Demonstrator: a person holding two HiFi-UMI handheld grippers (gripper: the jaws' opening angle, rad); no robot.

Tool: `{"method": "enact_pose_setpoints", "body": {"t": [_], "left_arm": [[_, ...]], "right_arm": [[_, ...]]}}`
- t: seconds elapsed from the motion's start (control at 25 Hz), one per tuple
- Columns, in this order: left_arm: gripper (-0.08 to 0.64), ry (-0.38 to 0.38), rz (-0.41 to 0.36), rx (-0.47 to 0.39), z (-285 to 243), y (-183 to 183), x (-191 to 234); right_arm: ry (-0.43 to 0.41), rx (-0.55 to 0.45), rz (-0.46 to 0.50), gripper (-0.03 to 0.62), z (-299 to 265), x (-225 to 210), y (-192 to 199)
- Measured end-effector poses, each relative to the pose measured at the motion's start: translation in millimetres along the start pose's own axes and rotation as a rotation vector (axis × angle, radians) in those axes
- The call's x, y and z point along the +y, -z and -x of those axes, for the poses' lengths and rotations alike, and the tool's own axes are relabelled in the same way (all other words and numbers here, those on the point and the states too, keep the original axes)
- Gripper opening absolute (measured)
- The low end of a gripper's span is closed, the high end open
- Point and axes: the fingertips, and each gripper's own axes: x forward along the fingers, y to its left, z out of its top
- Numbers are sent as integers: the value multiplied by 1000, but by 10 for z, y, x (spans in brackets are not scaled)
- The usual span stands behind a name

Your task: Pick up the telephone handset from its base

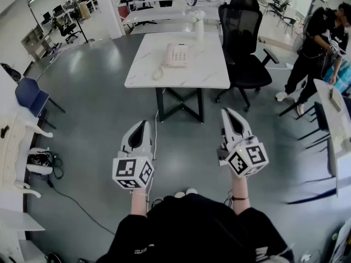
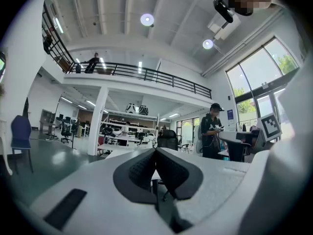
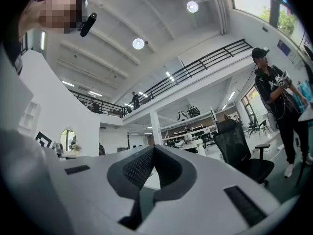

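A white telephone (image 1: 176,54) sits on a white marble-topped table (image 1: 208,73) ahead of me, with its handset lying in the base and its cord (image 1: 159,73) curling to the left. My left gripper (image 1: 143,125) and right gripper (image 1: 228,114) hover side by side over the grey floor, well short of the table. Both are shut with nothing between the jaws. In the left gripper view the left gripper's tips (image 2: 155,152) meet, and in the right gripper view the right gripper's tips (image 3: 153,149) meet too. The phone cannot be made out in either gripper view.
A black office chair (image 1: 244,43) stands at the table's right side, and a white bottle-like object (image 1: 198,25) stands at its far edge. A person in black (image 1: 315,51) stands by another table (image 1: 334,119) on the right. A blue chair (image 1: 30,96) and cables (image 1: 46,163) lie to the left.
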Motion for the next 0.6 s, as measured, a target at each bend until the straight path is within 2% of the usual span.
{"method": "enact_pose_setpoints", "body": {"t": [0.6], "left_arm": [[-2, -13, 43, 28, -294, 173, 23]], "right_arm": [[22, -4, -28, -8, -120, -304, 71]]}}
